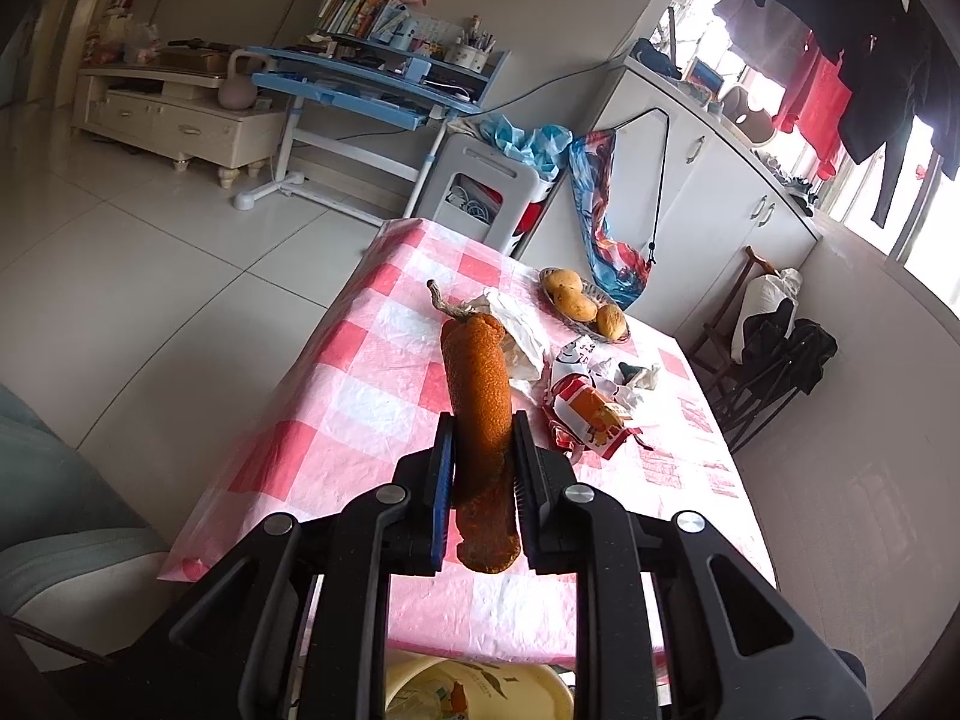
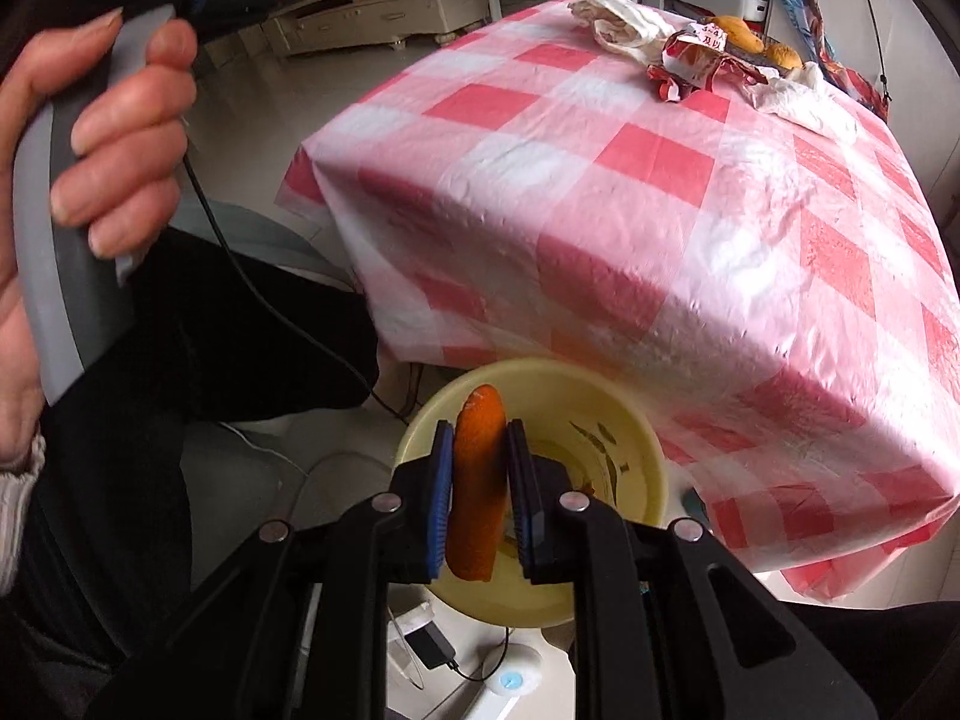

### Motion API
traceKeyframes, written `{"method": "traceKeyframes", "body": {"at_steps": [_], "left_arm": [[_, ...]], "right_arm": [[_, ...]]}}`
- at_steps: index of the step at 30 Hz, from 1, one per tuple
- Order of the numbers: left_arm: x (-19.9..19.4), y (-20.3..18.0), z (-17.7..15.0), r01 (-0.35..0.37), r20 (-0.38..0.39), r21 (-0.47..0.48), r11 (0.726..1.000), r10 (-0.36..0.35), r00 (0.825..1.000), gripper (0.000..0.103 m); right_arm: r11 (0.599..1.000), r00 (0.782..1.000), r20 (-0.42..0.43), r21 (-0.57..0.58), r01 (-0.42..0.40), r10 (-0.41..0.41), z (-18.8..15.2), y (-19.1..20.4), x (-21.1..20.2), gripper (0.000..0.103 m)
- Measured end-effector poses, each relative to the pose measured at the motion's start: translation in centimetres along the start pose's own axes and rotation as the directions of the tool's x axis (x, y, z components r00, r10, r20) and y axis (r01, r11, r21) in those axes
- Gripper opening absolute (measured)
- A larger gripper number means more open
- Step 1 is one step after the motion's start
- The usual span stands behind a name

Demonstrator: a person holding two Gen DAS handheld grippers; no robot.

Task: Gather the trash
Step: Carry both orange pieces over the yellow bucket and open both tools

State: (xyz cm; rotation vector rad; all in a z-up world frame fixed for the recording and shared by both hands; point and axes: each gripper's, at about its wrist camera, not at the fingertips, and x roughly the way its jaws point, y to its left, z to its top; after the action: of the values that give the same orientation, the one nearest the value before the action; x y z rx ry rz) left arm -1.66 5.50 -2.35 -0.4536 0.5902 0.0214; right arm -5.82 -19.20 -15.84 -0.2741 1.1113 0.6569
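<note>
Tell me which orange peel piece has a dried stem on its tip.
The orange peel in the left tool, above the table: a shrivelled stem curls off its far end. The peel in the right tool, over the yellow basin, ends rounded and bare.

Red-and-white crumpled paper wrapper [image 1: 591, 405] on the pink checked bench [image 1: 384, 372]: red printed characters, too small to read; no other legible text seen

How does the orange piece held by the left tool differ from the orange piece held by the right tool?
The left tool's piece is longer, rough and darker brown-orange, with a dried stem at its far end; the right tool's piece is shorter, smoother, brighter orange and has no stem. The left piece is above the checked tablecloth; the right one is above the yellow basin. Both are clamped between blue pads.
</note>
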Motion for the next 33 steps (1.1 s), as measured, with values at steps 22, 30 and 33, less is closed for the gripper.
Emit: {"method": "traceKeyframes", "body": {"at_steps": [22,30,33], "left_arm": [[-2.0,-5.1,-9.9,0.033,-0.190,0.279,0.960,0.021,0.982,0.018],[-1.7,-7.0,-15.9,0.117,-0.408,0.403,0.908,0.064,0.911,0.024],[-2.1,-7.9,-16.5,0.094,-0.376,0.446,0.890,0.091,0.922,0.048]], "right_arm": [[0.979,0.862,0.499,0.203,-0.011,-0.094,2.7,-7.4,-10.4,0.075],[0.959,0.830,0.548,0.276,-0.060,-0.106,2.1,-9.9,-10.9,0.077],[0.958,0.830,0.550,0.278,-0.075,-0.095,1.9,-9.8,-11.0,0.078]]}}
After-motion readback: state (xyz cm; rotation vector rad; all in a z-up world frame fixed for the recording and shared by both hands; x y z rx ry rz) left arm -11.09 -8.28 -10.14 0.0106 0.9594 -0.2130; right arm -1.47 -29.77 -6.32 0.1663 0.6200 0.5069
